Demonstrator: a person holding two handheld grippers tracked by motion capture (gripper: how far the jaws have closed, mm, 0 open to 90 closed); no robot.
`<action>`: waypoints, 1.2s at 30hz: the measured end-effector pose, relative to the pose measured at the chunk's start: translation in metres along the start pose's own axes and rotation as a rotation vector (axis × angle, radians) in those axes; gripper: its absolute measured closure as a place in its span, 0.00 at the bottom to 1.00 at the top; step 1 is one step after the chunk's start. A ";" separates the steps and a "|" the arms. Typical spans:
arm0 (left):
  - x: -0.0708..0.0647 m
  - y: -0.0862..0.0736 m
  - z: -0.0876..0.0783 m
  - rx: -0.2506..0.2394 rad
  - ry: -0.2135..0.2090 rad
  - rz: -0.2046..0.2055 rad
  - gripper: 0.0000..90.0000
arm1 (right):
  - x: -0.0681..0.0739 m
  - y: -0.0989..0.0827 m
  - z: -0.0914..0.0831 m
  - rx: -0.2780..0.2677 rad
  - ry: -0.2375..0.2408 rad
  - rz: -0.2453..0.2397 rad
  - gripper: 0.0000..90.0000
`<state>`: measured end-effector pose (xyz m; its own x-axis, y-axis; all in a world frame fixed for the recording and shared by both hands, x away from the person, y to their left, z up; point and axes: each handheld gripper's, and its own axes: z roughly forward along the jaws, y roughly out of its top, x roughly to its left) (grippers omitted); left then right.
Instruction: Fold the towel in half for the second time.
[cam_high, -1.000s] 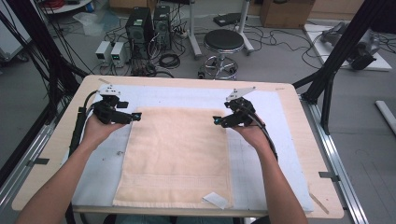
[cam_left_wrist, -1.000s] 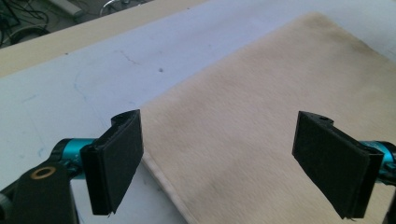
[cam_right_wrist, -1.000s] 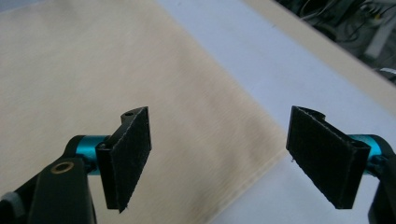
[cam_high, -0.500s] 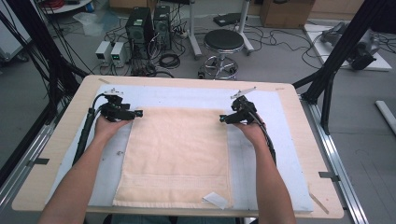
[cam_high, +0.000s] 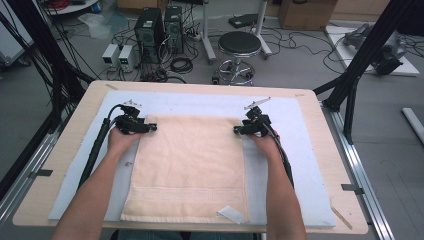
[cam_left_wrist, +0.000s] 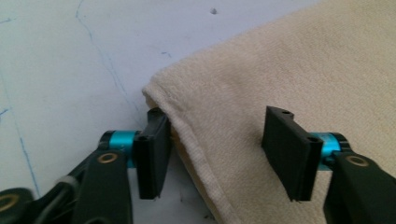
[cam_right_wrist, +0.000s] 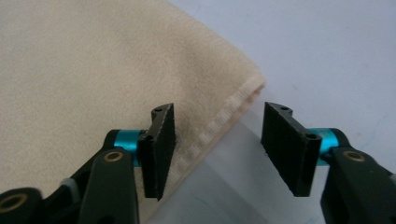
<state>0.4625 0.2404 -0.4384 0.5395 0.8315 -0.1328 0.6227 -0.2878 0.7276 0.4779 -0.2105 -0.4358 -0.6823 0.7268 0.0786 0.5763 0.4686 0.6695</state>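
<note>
Here, a folded beige towel (cam_high: 187, 167) is laid flat on the table's pale mat (cam_high: 300, 150); its far corners are straddled by the unclenched left gripper (cam_left_wrist: 215, 149) and right gripper (cam_right_wrist: 217, 149).

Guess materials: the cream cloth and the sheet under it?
Towel: looks like cotton terry, matte; the left gripper view shows fuzzy looped pile and a stitched hem. Table cover: pale blue-white, smooth and matte, marked with thin scuff lines; possibly foam or plastic sheet, can't tell.
</note>
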 end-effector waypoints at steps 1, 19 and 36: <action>-0.001 0.000 0.000 0.004 -0.002 0.001 0.56 | 0.001 0.001 0.000 0.001 0.015 0.002 0.60; -0.009 0.016 -0.008 -0.093 -0.014 -0.063 0.92 | -0.003 0.013 -0.026 -0.091 0.075 0.026 0.94; -0.015 0.031 -0.054 -0.245 -0.020 0.060 0.92 | 0.007 0.043 -0.068 -0.178 0.091 -0.036 0.94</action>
<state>0.4433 0.2445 -0.3771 0.5839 0.8061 -0.0963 0.4348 -0.2103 0.8756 0.4674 -0.2198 -0.3564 -0.7437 0.6589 0.1129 0.4676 0.3920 0.7923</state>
